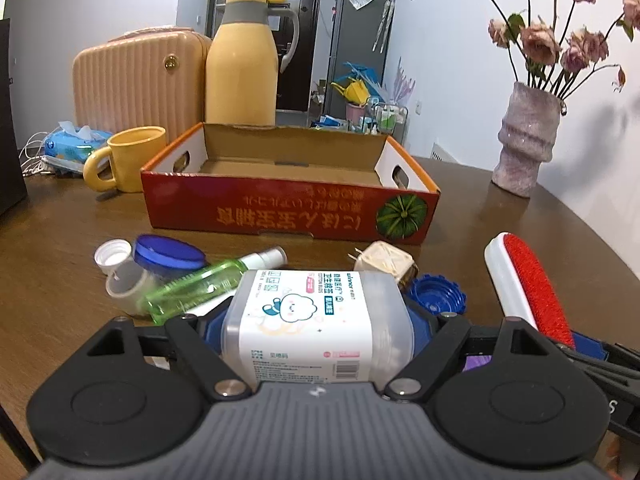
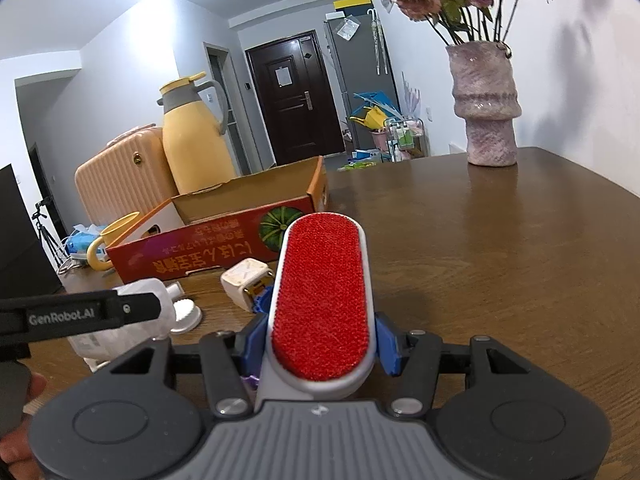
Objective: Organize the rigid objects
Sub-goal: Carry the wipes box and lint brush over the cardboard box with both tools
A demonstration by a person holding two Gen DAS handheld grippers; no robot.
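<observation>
My left gripper [image 1: 316,322] is shut on a clear cotton swab box [image 1: 308,312] with a white label, lifted just above the brown table. My right gripper [image 2: 320,344] is shut on a white lint brush [image 2: 324,280] with a red pad that points forward. The same brush [image 1: 528,280] shows at the right of the left wrist view. An open red cardboard box [image 1: 288,216] lies beyond, its inside bare. In front of it lie a green spray bottle [image 1: 192,288], a blue-lidded jar [image 1: 168,256], a white cap [image 1: 114,254], a cream plug cube [image 1: 386,262] and a blue cap [image 1: 438,292].
A yellow thermos jug [image 1: 240,68], a yellow mug [image 1: 128,160], a pink ribbed case [image 1: 132,80] and a tissue pack [image 1: 76,144] stand behind and left of the box. A pink vase [image 1: 528,140] with dried flowers stands at the far right, near the table's curved edge.
</observation>
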